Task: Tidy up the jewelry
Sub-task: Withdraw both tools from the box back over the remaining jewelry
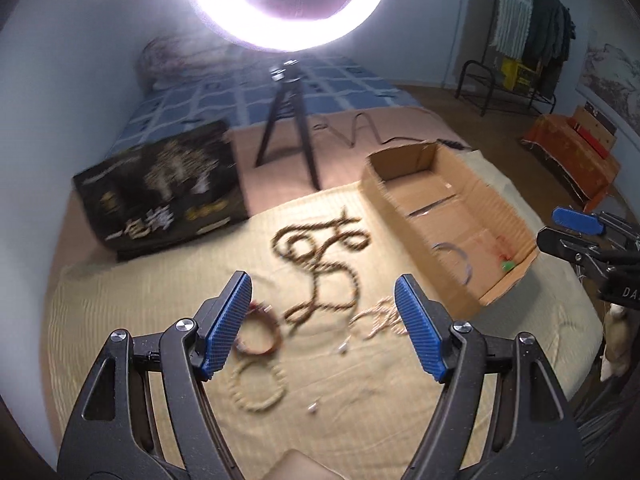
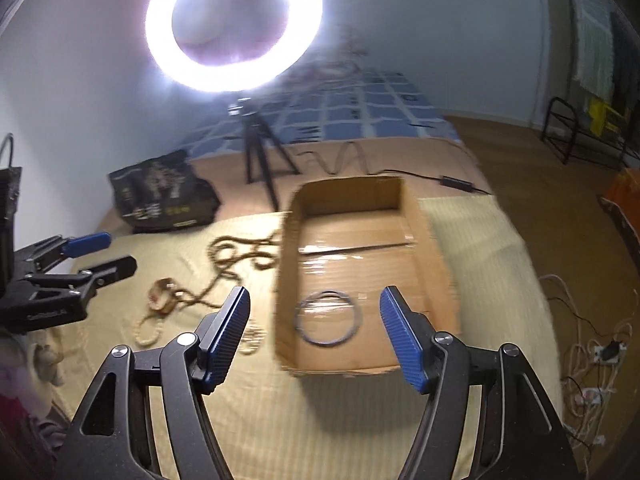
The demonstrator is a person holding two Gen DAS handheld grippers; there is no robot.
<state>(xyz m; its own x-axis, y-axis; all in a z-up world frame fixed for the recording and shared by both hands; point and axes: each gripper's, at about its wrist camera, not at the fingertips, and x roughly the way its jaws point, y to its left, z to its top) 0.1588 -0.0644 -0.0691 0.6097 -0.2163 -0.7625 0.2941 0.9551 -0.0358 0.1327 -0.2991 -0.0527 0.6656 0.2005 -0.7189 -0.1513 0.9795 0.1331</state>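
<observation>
My left gripper (image 1: 323,294) is open and empty above jewelry on a beige cloth (image 1: 160,280): a long brown bead necklace (image 1: 320,252), a red-brown bangle (image 1: 260,334), a pale bead bracelet (image 1: 260,390) and a thin pale chain (image 1: 378,318). An open cardboard box (image 1: 404,208) stands to the right; it holds a silver bangle (image 1: 458,258) and a small green and red piece (image 1: 506,264). My right gripper (image 2: 314,308) is open and empty over the near end of the box (image 2: 288,240), above the silver bangle (image 2: 329,317). The necklace (image 2: 236,256) lies left of the box.
A ring light on a black tripod (image 1: 286,120) stands behind the cloth, with a black printed bag (image 1: 160,188) to its left. A cable (image 2: 344,160) runs behind the box. Bare floor with a rack (image 2: 568,136) and cords (image 2: 592,352) lies to the right.
</observation>
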